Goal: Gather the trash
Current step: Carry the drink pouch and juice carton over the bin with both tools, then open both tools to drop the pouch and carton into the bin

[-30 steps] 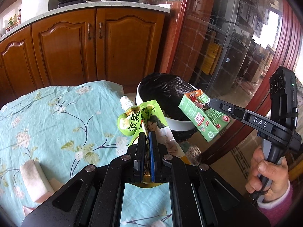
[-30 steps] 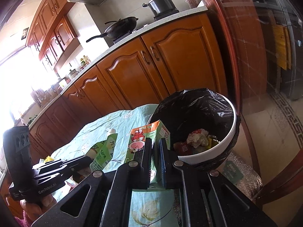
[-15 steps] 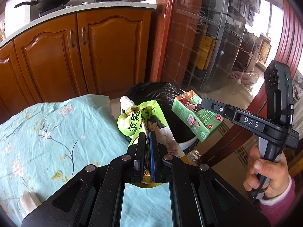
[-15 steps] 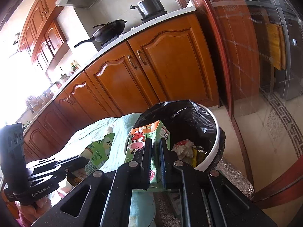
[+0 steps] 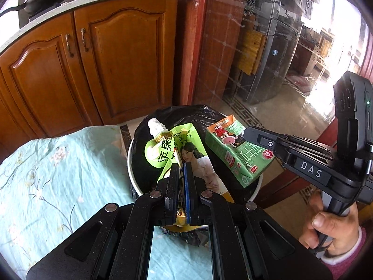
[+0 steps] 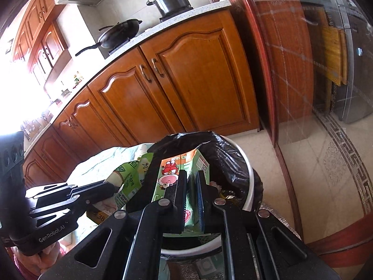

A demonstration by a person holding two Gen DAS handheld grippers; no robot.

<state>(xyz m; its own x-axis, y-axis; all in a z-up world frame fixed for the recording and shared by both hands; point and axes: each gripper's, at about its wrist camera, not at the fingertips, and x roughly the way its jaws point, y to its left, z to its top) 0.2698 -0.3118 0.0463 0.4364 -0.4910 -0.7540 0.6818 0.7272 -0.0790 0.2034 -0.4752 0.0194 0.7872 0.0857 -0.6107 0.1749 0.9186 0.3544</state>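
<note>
My left gripper [image 5: 181, 166] is shut on a green spouted drink pouch [image 5: 173, 150] with a white cap, held over the mouth of a white trash bin [image 5: 130, 170] lined with a black bag. My right gripper [image 6: 191, 175] is shut on a green drink carton [image 6: 179, 165] with a cartoon print, also above the bin [image 6: 247, 163]. In the left wrist view the carton [image 5: 235, 156] and the right gripper [image 5: 247, 131] hang to the right of the pouch. In the right wrist view the pouch [image 6: 130, 175] and the left gripper [image 6: 112, 187] sit to the left. Some trash lies inside the bin.
A table with a light blue floral cloth [image 5: 51, 177] lies left of the bin. Wooden kitchen cabinets [image 5: 98, 65] stand behind, with a wok [image 6: 119, 35] and pot [image 6: 172, 0] on the counter. A glass sliding door [image 6: 326, 70] and tiled floor lie to the right.
Both grippers have carried their items rightward off the table, and now hang above the bin opening. Neither grip has changed.
</note>
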